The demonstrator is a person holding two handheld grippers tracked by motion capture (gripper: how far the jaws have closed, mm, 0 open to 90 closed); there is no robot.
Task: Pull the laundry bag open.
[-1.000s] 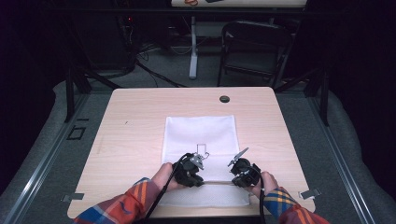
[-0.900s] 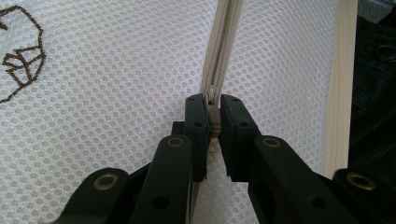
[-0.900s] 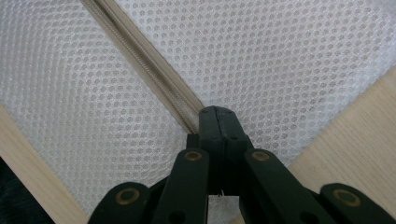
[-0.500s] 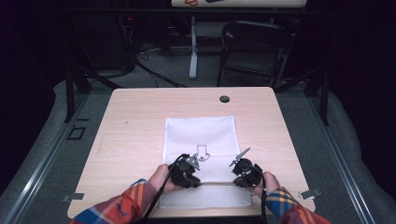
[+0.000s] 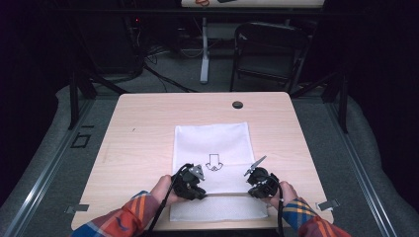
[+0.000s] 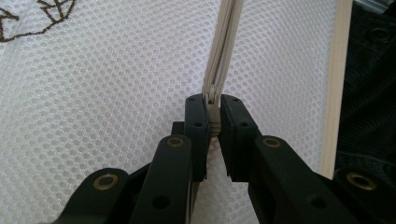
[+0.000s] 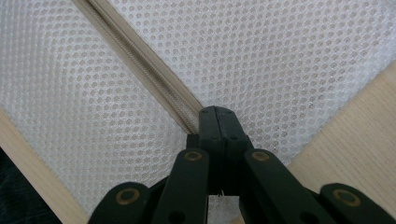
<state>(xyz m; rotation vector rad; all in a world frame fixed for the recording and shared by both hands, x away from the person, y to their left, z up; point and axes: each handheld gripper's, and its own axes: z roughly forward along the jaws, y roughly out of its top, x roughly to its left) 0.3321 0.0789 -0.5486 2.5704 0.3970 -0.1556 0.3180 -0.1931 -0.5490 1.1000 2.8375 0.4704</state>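
One mesh bag (image 5: pixel 212 148) lies flat on the desk (image 5: pixel 138 138), near its front edge. Left gripper (image 6: pixel 213 122) pinches the zipper pull (image 6: pixel 214 122); right gripper (image 7: pixel 218 122), jaws fully together, clamps the bag's zipper (image 7: pixel 140 70) at the other end.

A lab: dark rig frame (image 5: pixel 74 94), cables (image 5: pixel 163 79), lone table (image 5: pixel 148 128).

text: none readable | sign: black arrow outline (image 5: pixel 214 162) | on: white mesh bag (image 5: pixel 212 140)
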